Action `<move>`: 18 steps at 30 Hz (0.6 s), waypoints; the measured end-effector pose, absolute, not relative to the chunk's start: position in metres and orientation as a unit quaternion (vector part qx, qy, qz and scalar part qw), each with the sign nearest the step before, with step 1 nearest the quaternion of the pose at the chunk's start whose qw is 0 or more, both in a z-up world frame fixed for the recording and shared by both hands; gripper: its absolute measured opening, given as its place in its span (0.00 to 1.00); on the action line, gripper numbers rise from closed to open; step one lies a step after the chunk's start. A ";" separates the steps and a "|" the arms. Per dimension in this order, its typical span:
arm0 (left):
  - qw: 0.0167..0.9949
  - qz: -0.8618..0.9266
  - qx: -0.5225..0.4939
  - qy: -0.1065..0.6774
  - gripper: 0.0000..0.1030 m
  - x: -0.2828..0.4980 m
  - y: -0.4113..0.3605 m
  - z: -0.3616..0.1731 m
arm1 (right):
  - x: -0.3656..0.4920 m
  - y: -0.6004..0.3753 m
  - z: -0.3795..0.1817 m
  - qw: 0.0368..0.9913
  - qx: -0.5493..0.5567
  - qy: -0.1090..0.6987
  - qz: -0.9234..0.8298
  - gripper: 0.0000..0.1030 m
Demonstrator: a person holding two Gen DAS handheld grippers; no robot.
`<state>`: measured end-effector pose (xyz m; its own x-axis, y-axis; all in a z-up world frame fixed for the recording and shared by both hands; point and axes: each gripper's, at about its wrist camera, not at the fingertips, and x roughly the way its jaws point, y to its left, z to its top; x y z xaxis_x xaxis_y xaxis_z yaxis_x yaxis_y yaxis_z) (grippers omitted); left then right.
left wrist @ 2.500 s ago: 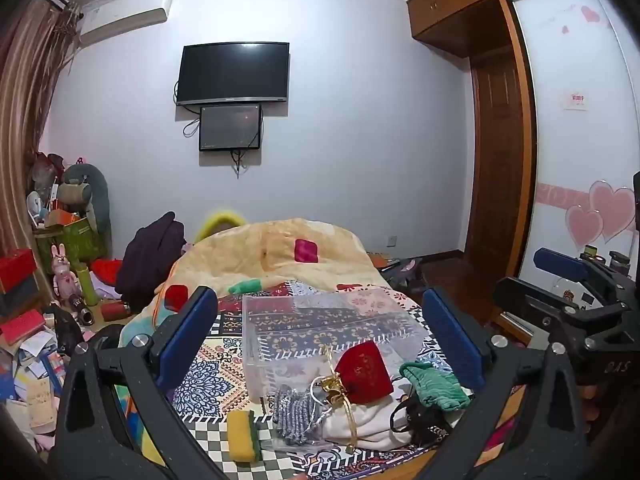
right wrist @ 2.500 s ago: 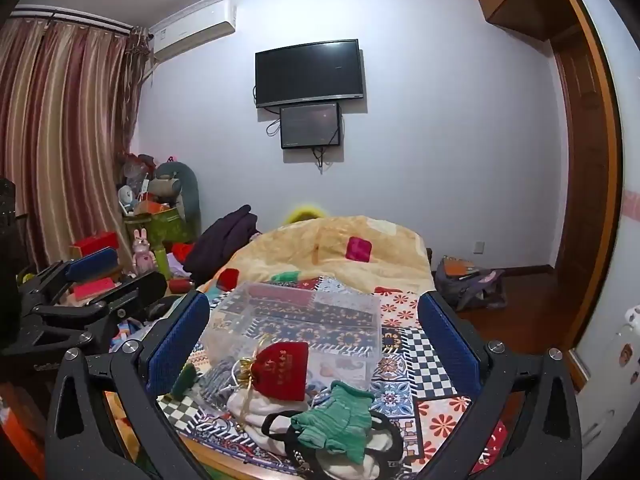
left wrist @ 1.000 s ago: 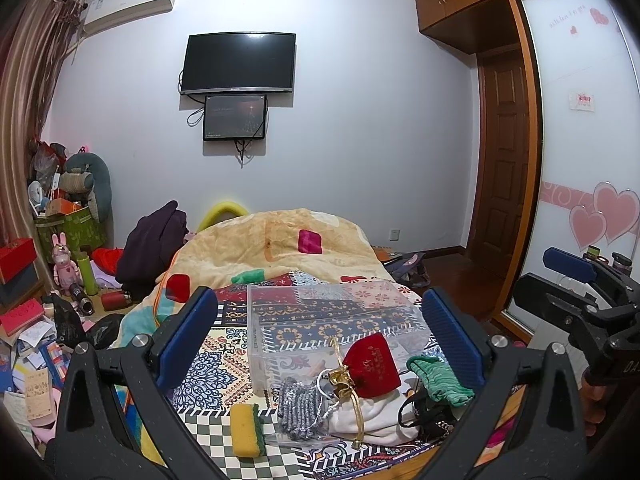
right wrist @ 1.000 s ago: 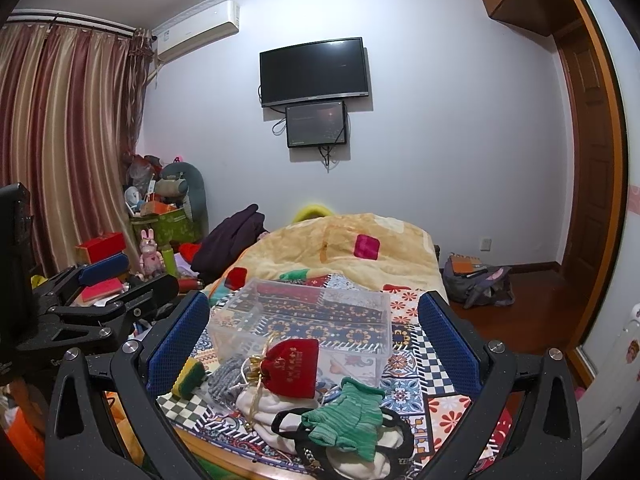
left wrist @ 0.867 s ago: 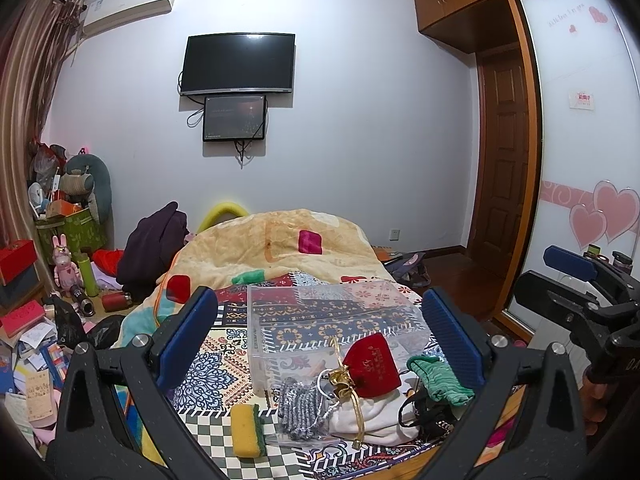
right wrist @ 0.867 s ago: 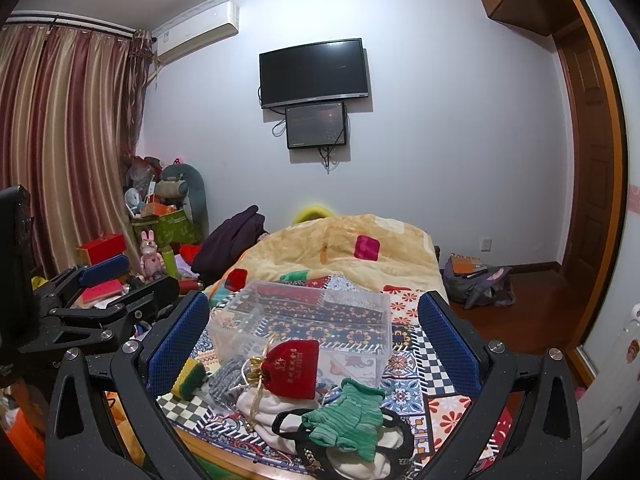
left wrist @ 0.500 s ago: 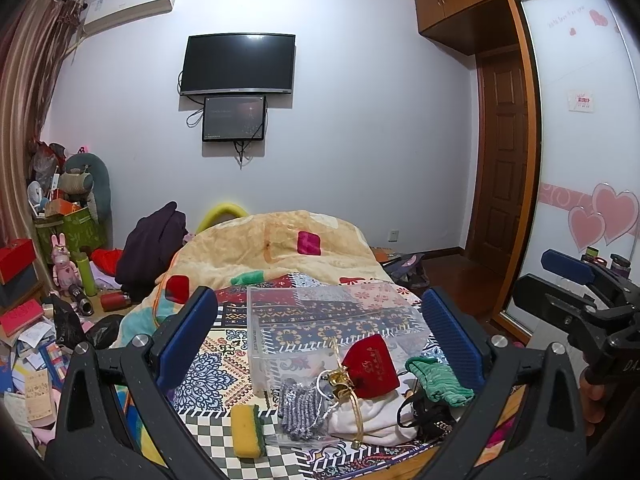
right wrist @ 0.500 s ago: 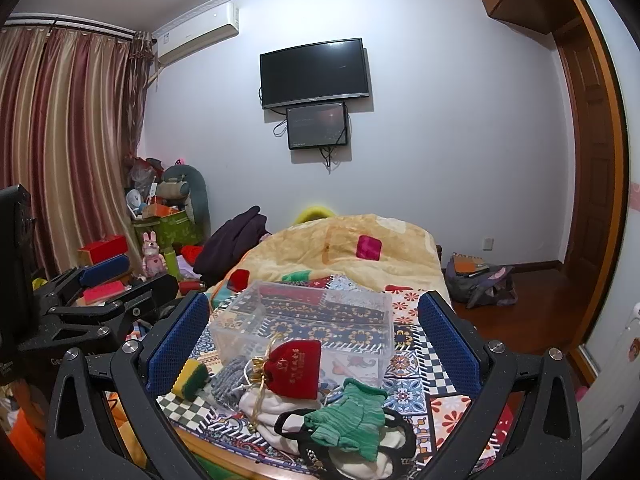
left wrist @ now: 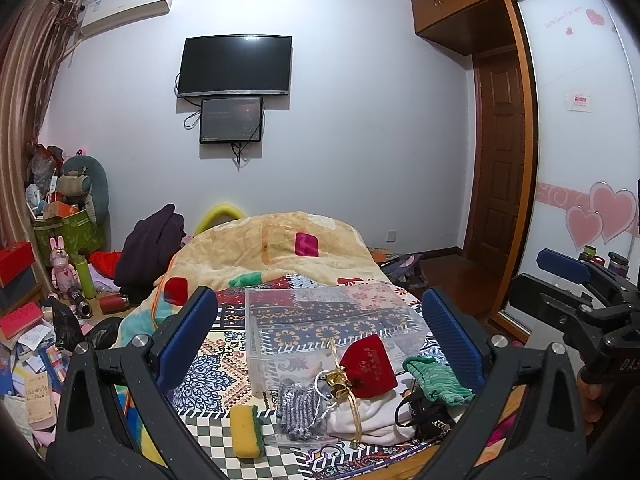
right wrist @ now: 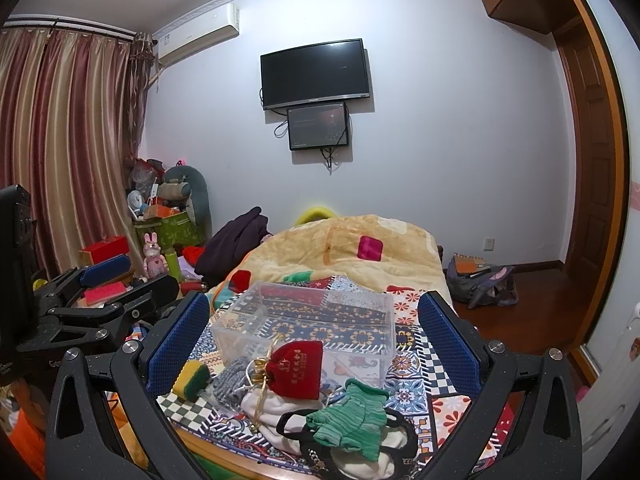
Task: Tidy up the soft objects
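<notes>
Little has shifted: both grippers, left gripper (left wrist: 320,332) and right gripper (right wrist: 316,332), stay wide open, empty.

Both wrist cameras look level down the bed (left wrist: 280,248) toward the television (right wrist: 315,73) wall (left one from further left). They share the clear box (left wrist: 320,320) nearby.
</notes>
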<state>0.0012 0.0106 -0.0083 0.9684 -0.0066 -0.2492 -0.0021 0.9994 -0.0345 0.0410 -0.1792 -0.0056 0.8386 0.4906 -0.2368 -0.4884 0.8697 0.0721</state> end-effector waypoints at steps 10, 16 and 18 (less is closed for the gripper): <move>0.992 -0.004 -0.012 0.124 1.00 -0.001 0.008 -0.006 | 0.041 -0.179 -0.004 0.959 0.002 0.122 0.257 1.00; 0.992 -0.006 -0.013 0.124 1.00 -0.001 0.008 -0.006 | 0.041 -0.178 -0.006 0.958 0.002 0.126 0.257 1.00; 0.992 -0.008 -0.013 0.126 1.00 0.000 0.007 -0.006 | 0.043 -0.180 -0.007 0.958 0.006 0.130 0.256 1.00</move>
